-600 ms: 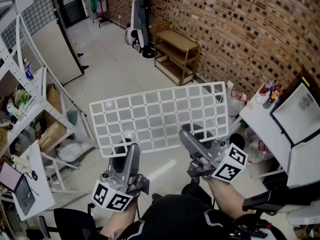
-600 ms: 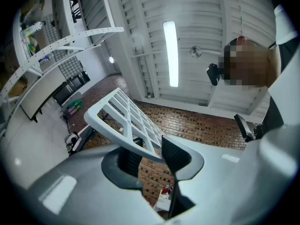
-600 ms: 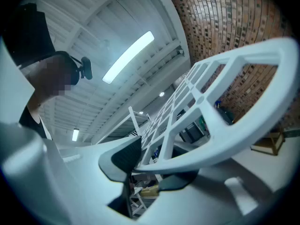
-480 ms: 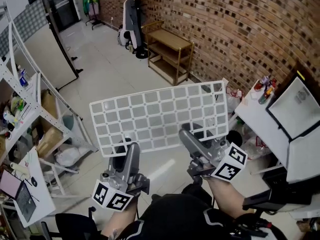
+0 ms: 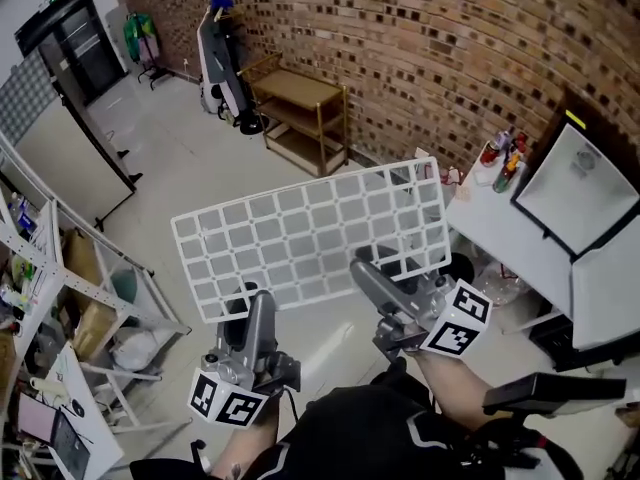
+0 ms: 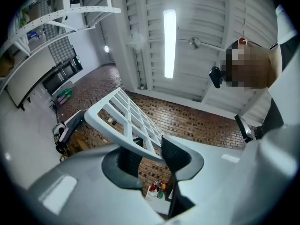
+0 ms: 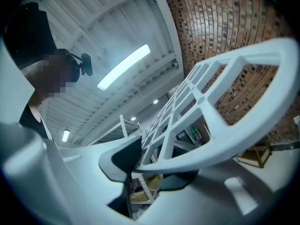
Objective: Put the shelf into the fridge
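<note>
A white plastic grid shelf is held flat in the air in front of me, its long side running left to right. My left gripper is shut on the shelf's near edge at the left, and my right gripper is shut on the same edge further right. In the left gripper view the shelf runs up and away from the jaws that clamp its rim. The right gripper view shows the shelf's rim pinched between the dark pads. The white fridge stands at the right, its door open.
A brick wall runs along the back with a wooden bench against it. A white metal rack with clutter stands at the left. Small bottles sit on a white surface beside the fridge. Grey floor lies below.
The view has swung to the right: the fridge and bench have shifted left and down in the picture. Both grippers keep the same hold on the shelf.
</note>
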`<state>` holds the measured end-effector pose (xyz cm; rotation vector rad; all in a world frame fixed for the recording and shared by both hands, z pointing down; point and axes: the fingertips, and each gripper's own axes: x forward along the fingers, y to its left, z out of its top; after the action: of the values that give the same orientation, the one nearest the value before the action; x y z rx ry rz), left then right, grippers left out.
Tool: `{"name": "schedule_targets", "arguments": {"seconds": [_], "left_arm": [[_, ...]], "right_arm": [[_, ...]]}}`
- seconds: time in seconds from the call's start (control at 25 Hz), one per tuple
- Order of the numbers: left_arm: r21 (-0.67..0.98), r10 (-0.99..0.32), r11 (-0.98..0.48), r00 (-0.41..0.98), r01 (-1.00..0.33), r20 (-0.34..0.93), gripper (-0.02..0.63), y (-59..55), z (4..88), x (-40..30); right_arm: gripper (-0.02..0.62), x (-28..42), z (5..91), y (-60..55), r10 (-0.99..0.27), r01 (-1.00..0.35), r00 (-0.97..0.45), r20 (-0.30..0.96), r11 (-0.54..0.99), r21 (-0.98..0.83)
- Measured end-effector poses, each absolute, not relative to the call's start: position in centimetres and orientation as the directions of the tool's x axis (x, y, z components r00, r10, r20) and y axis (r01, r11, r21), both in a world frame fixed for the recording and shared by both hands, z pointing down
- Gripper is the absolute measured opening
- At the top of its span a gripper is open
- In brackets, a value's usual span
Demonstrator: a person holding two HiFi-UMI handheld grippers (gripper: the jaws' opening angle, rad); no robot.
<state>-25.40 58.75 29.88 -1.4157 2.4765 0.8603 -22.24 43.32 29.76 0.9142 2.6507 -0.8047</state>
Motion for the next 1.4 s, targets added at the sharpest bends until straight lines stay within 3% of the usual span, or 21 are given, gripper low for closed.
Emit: {"name": "schedule_targets", "arguments": {"seconds": [1.4], "left_arm": [[0.388,-0.915,0.086,-0.227,-0.917,-0.334,0.120,27.4,30.5,-21.9]], "right_arm": [[0.118,-13.5,31.2,14.3,0.158,0.352,-0.902,-0.402,0.810,-0.470]]}}
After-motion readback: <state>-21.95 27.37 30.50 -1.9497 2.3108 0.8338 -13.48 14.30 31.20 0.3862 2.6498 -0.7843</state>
